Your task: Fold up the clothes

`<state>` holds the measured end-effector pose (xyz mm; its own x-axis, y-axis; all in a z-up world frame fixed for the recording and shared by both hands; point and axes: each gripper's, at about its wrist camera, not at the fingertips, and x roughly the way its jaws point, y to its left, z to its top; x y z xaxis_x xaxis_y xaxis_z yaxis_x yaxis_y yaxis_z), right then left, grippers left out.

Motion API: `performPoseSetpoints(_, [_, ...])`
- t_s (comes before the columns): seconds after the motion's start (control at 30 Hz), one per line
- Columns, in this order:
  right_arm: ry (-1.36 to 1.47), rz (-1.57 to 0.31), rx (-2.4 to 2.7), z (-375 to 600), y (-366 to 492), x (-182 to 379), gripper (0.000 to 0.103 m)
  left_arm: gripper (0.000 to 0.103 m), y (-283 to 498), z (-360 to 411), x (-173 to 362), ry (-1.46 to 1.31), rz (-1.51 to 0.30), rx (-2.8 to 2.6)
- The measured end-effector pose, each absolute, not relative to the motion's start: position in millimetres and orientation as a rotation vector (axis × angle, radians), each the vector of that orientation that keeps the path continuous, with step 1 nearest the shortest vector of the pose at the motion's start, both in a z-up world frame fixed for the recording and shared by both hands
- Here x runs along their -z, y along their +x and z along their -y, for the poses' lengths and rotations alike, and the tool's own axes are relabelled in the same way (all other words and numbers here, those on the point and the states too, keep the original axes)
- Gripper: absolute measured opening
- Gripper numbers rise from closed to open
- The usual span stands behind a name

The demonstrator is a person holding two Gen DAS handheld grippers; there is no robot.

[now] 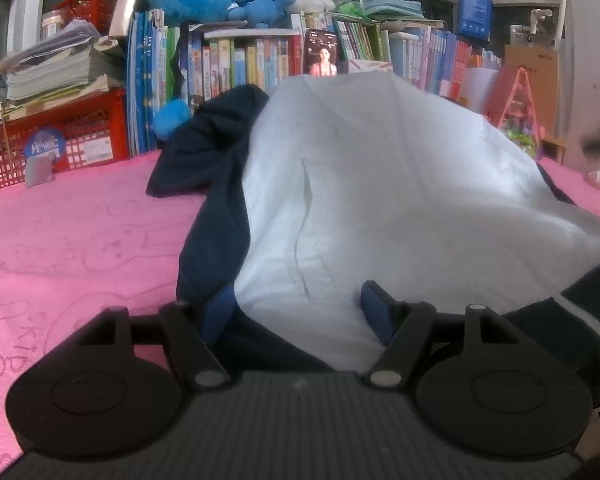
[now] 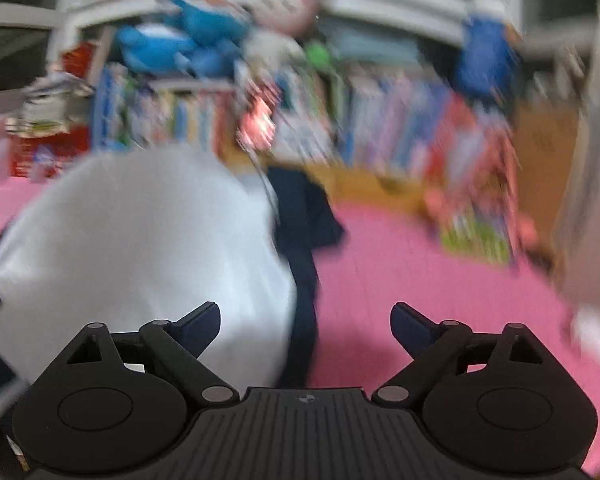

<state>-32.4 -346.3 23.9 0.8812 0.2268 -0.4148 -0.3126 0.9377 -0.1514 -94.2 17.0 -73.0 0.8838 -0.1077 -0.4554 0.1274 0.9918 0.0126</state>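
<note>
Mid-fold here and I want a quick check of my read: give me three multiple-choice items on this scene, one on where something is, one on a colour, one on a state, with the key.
1. Where does the red crate stand, seen from the left wrist?
A. Far left, behind the pink cover
B. On top of the garment
C. Right of the books

2. What colour is the cover under the garment?
A. Green
B. Pink
C. Grey

3. How do the right tongs stand?
A. Shut on the navy sleeve
B. Shut with nothing in them
C. Open, gripping nothing

Answers:
1 A, the crate sits at the far left edge beyond the pink cover, under stacked papers.
2 B, pink cloth shows on both sides of the white and navy garment.
3 C, the fingers stand wide apart with only the garment's edge and the cover seen below the gap.
</note>
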Motion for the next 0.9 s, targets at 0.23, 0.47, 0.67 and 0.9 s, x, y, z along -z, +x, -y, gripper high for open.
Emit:
performPoseSetpoints(0.23, [-0.215, -0.325, -0.548, 252.7, 69.9, -80.2, 0.097, 0.07, -96.5, -16.7, 73.7, 0.034, -0.458, 0.121])
performPoseSetpoints(0.47, [-0.09, -0.515, -0.557, 172.3, 186.6, -56.6, 0.085, 0.07, -98.3, -14.6, 72.9, 0.028, -0.443, 0.121])
performPoseSetpoints(0.67, [-0.281, -0.622, -0.546, 163.7, 168.1, 0.4, 0.076, 0.07, -97.6, -14.7, 70.5, 0.028, -0.447, 0.131])
performPoseSetpoints(0.9, [-0.24, -0.736, -0.542, 212.8, 115.9, 41.2, 0.075, 0.07, -95.3, -15.5, 63.7, 0.019, -0.482, 0.146])
